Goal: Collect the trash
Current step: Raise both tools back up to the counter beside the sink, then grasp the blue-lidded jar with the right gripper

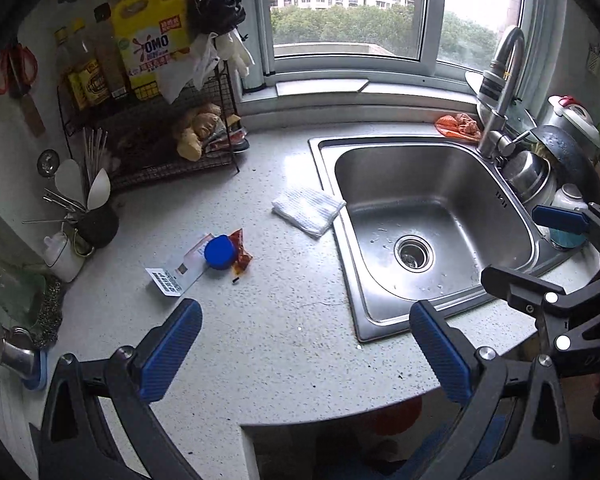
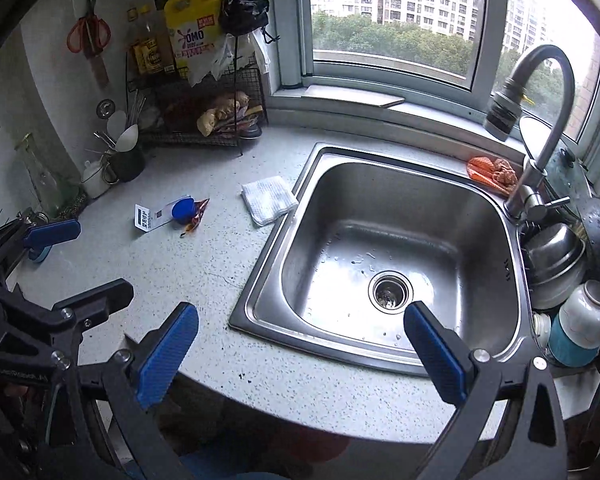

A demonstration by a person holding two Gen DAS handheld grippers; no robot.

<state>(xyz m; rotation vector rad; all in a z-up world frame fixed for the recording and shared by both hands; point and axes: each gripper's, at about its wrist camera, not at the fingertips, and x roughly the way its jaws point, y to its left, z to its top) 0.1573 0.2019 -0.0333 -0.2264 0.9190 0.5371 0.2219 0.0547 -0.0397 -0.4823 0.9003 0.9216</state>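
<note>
Soft daylight enters through the window (image 1: pixel 348 8) behind the sink (image 1: pixel 420 232), and the sky at its right pane blows out to white in both views. The speckled tabletop (image 1: pixel 260 320) is evenly lit, with only faint shadows under the items on it. The steel basin shows mild glare. Fisheye distortion bends the window frame and walls, and dark vignetting fills the corners. Focus is sharp at centre and softer towards the edges.

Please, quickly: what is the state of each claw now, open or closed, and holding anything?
Left claw: open, holding nothing, above the speckled grey countertop.
Right claw: open, holding nothing.
</note>
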